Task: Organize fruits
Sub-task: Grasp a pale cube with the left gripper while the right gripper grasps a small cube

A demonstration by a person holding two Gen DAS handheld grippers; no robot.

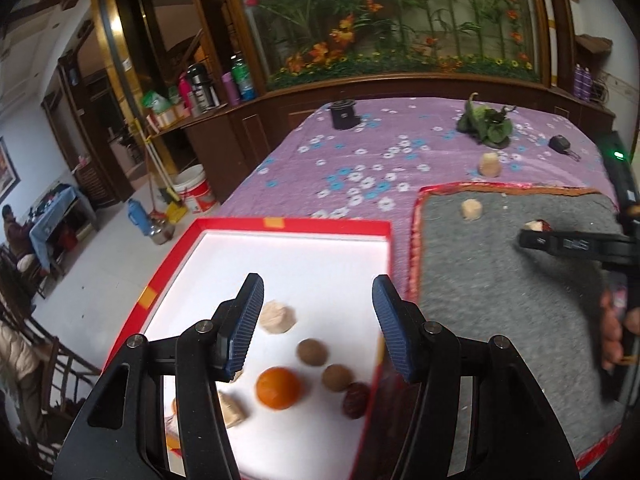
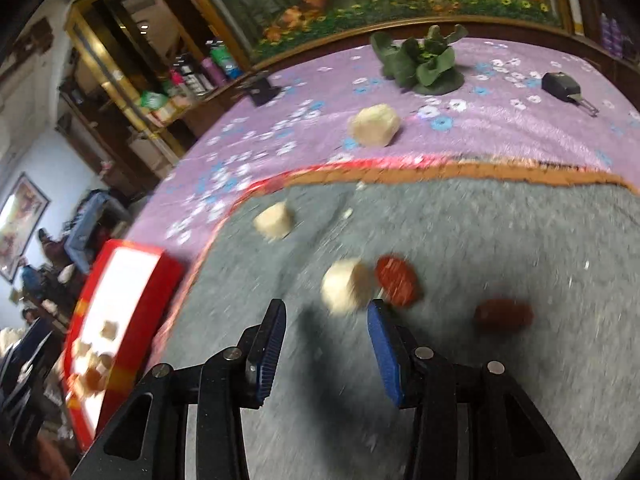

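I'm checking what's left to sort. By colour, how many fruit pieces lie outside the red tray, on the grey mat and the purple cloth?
Pale pieces: 3
Red-brown pieces: 2
Total: 5

A home: floral tablecloth (image 1: 360, 160), wooden cabinets (image 1: 120, 92), thermos flasks (image 1: 200, 86).
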